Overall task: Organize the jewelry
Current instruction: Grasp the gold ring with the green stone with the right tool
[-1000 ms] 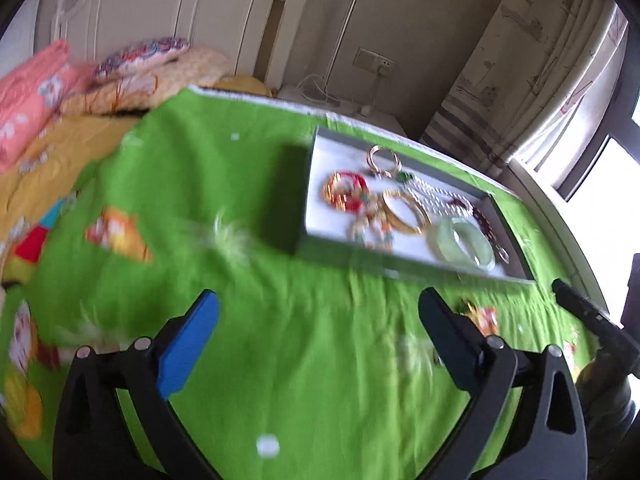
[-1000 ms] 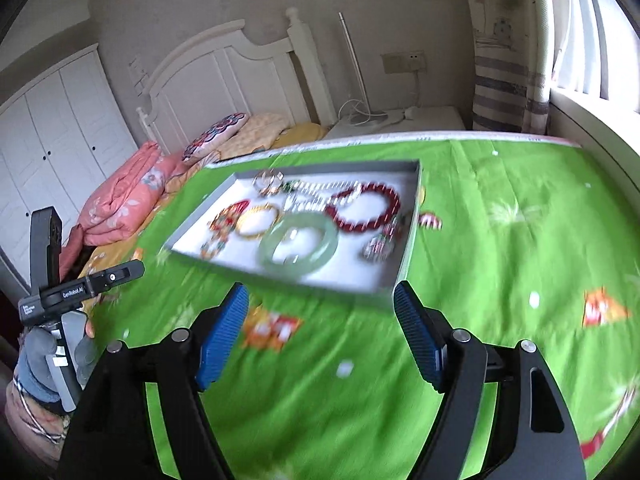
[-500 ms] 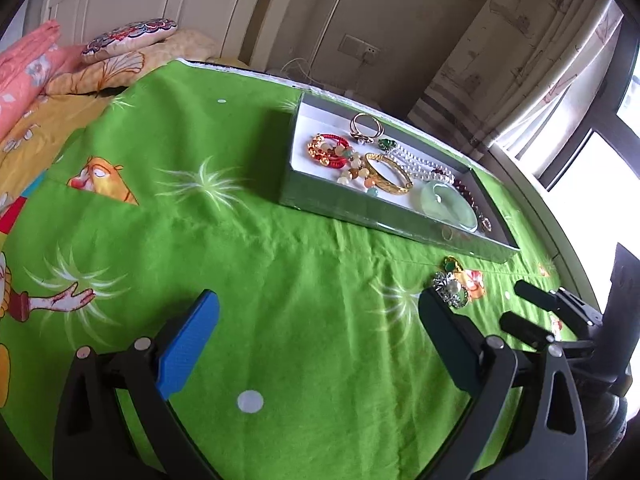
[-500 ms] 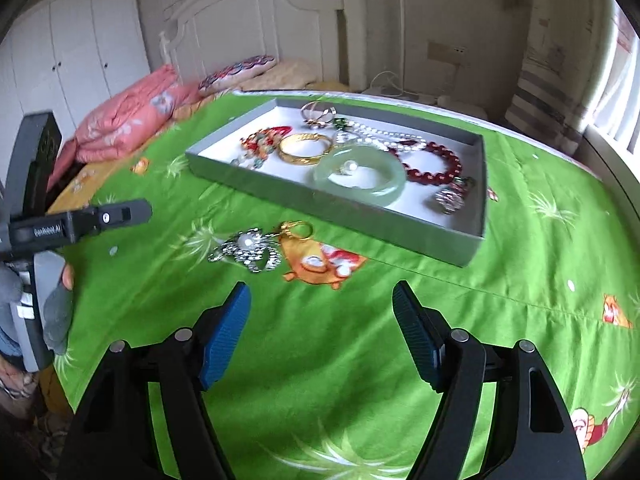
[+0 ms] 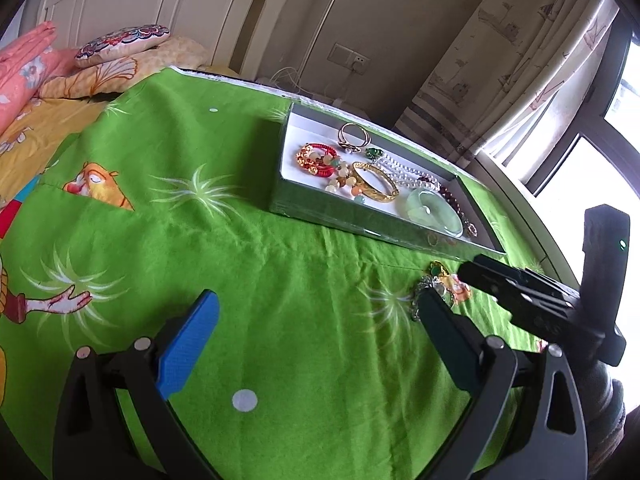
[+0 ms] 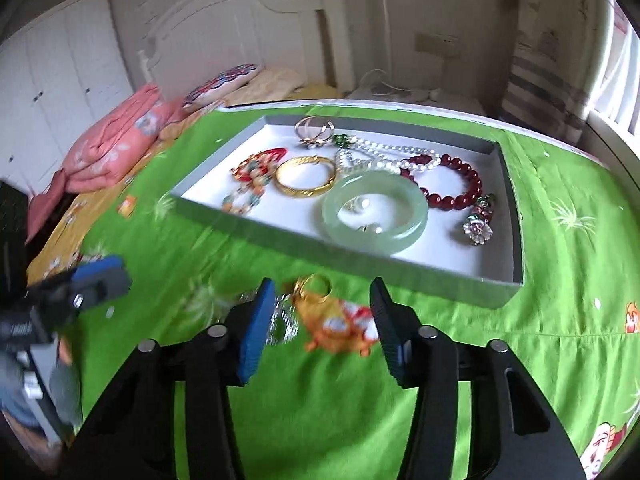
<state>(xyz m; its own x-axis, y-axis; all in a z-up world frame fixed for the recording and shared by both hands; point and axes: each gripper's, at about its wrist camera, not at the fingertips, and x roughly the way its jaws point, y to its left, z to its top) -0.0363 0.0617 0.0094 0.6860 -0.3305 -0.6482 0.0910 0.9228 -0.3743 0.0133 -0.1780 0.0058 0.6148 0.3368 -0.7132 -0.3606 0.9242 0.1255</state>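
Note:
A grey tray (image 6: pixel 280 242) with a white floor holds a jade bangle (image 6: pixel 374 216), a gold bangle (image 6: pixel 306 178), a red bead bracelet (image 6: pixel 452 184), pearls (image 6: pixel 384 156) and other pieces. In front of it, a gold ring (image 6: pixel 314 286) and a silver brooch (image 6: pixel 282 322) lie loose on the green bedspread. My right gripper (image 6: pixel 320 314) hangs just over them with its jaws closing. The ring lies between the tips and the brooch lies beside the left pad; neither pad presses on them. My left gripper (image 5: pixel 316 320) stands open over bare cloth, with the tray (image 5: pixel 360 226) beyond it.
The green cartoon-print bedspread (image 5: pixel 240 240) covers the bed. Pink bedding (image 6: pixel 116 140) and a patterned pillow (image 6: pixel 224 82) lie towards the headboard. Curtains and a window (image 5: pixel 580 120) are on the right. In the left wrist view the right gripper (image 5: pixel 516 292) reaches in beside the loose brooch (image 5: pixel 426 286).
My right gripper has moved forward and lower onto the loose ring and brooch, and its jaws have narrowed. The left gripper has barely moved and stays wide.

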